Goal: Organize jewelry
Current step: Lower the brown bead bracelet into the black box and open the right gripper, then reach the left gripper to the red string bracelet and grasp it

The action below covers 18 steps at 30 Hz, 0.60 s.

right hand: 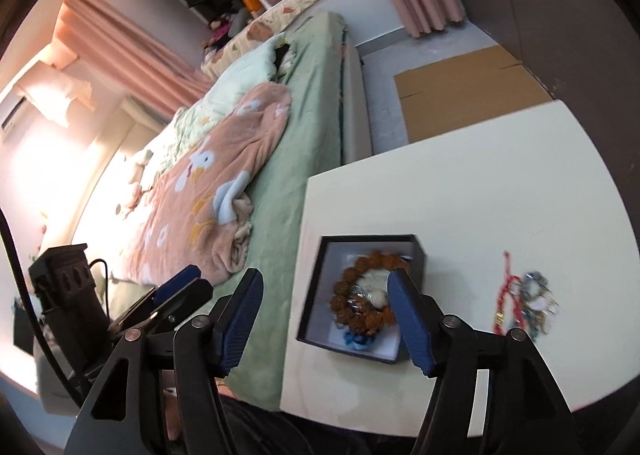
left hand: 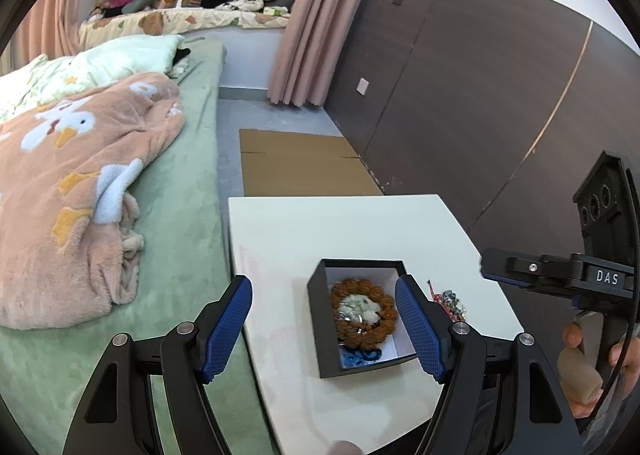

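Jewelry sits in two groups on the white table point(left hand: 280, 231). Group one lies inside the black box point(left hand: 316, 319), which has a white lining: a brown beaded bracelet point(left hand: 386, 319) forms a ring around a pale stone piece point(left hand: 362, 305) with small metal parts, and a blue item point(left hand: 360, 358) rests at the near end of the box. Group two, a loose tangle of chains and a red cord point(right hand: 524, 301), lies on the bare tabletop just beside the box, on its right side, apart from the box wall.

I read the left gripper point(left hand: 324, 329) as spread wide, with nothing between its blue pads point(left hand: 224, 331). One finger hangs over the table's left edge, beside the bed; the other overlaps the right wall of the box in the left wrist view. I cannot tell whether it touches the box.

I read the right gripper point(right hand: 326, 321) as likewise spread wide and holding nothing. In its own view one finger appears over the bed sheet and the other over the bracelet in the box; contact cannot be confirmed. The right wrist view is slightly blurred.

A green bed point(left hand: 188, 191) with a pink duck-print blanket point(left hand: 80, 183) stands against the table's left side. Flat cardboard point(left hand: 296, 167) lies on the floor beyond the table.
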Each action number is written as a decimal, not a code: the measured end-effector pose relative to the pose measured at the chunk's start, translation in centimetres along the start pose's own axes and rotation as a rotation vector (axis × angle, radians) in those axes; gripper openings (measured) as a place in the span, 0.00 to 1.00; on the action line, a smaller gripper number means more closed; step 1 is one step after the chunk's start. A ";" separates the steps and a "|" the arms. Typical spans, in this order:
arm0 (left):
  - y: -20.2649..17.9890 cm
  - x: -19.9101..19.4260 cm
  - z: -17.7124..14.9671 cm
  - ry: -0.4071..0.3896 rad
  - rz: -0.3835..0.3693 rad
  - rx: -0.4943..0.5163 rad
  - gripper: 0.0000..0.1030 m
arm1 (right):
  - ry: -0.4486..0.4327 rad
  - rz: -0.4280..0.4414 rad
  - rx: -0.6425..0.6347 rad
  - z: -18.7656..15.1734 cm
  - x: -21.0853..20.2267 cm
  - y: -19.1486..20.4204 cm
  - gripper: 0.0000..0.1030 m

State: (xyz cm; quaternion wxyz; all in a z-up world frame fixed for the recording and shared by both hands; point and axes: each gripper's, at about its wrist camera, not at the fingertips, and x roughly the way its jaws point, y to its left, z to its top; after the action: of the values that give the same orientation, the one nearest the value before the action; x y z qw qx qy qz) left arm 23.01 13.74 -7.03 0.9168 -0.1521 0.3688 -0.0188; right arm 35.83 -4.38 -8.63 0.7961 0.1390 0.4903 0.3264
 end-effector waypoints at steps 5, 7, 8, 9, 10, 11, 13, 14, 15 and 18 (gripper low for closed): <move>-2.2 0.9 -0.3 0.014 -0.020 0.041 0.73 | -0.048 -0.033 0.085 -1.6 -3.2 -3.8 0.64; -3.3 1.4 -0.4 0.025 -0.040 0.056 0.73 | -0.069 -0.058 0.113 -2.3 -4.6 -5.4 0.65; -3.8 1.6 -0.5 0.030 -0.050 0.064 0.73 | -0.077 -0.067 0.121 -2.5 -5.0 -5.9 0.65; -4.5 1.9 -0.6 0.036 -0.058 0.073 0.73 | -0.094 -0.078 0.137 -2.8 -5.8 -6.7 0.65; -5.0 2.1 -0.6 0.042 -0.064 0.080 0.73 | -0.105 -0.085 0.149 -3.0 -6.2 -7.3 0.67; -5.5 2.3 -0.7 0.047 -0.069 0.087 0.73 | -0.117 -0.094 0.162 -3.1 -6.8 -7.9 0.69; -6.8 2.8 -0.8 0.061 -0.085 0.103 0.73 | -0.137 -0.104 0.175 -3.6 -7.8 -8.9 0.83; -7.3 3.0 -0.9 0.067 -0.091 0.112 0.73 | -0.143 -0.105 0.176 -3.7 -8.1 -9.2 0.86; -8.1 3.4 -1.0 0.077 -0.096 0.126 0.73 | -0.146 -0.107 0.178 -3.9 -8.4 -9.5 0.88; -10.0 4.0 -1.4 0.098 -0.111 0.159 0.73 | -0.144 -0.114 0.193 -4.6 -8.8 -10.6 0.88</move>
State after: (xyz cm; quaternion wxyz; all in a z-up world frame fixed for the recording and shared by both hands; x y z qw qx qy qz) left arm 25.81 3.28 -7.74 0.9045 -0.0981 0.4014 -0.1060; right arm 33.23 -18.50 -10.49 0.8294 0.2100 0.4681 0.2211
